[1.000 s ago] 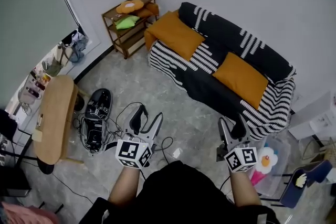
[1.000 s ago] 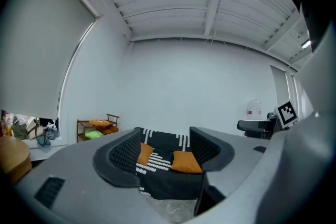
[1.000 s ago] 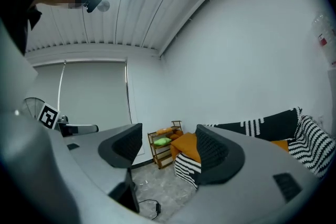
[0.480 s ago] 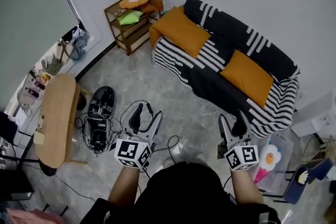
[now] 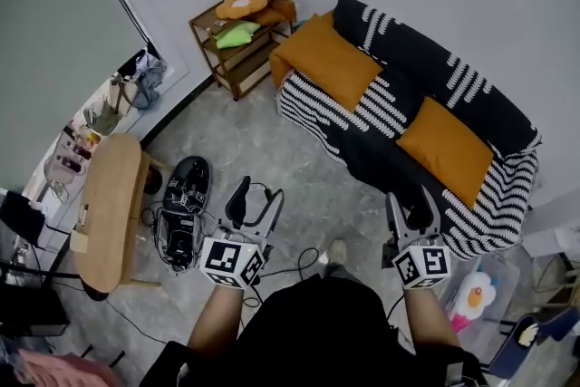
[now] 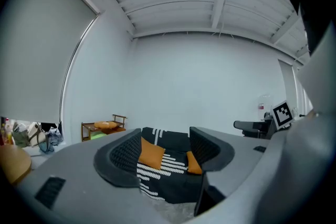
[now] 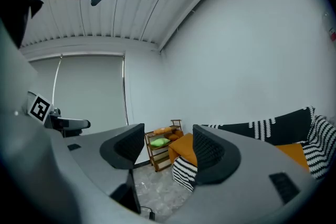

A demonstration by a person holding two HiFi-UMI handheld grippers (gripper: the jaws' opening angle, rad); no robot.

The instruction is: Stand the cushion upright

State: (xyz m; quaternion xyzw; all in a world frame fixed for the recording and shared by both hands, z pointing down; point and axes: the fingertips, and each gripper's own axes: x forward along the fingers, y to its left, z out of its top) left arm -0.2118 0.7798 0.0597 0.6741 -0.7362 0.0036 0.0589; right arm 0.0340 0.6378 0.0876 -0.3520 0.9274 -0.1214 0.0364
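Jaws of the left gripper (image 5: 254,206) stand half open and empty; those of the right gripper (image 5: 410,215) have just been closing slightly, also with nothing between them. Both point level. Ahead of the right gripper, well apart, an orange cushion (image 5: 442,145) lies flat on the sofa (image 5: 362,127). It is probably light and soft, best pinched along an edge.

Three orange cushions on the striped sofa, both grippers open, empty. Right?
Two, not three: head view shows a left orange cushion and a right orange cushion on the black-and-white striped sofa. Left gripper and right gripper are open, empty; the right's jaws just narrowed.
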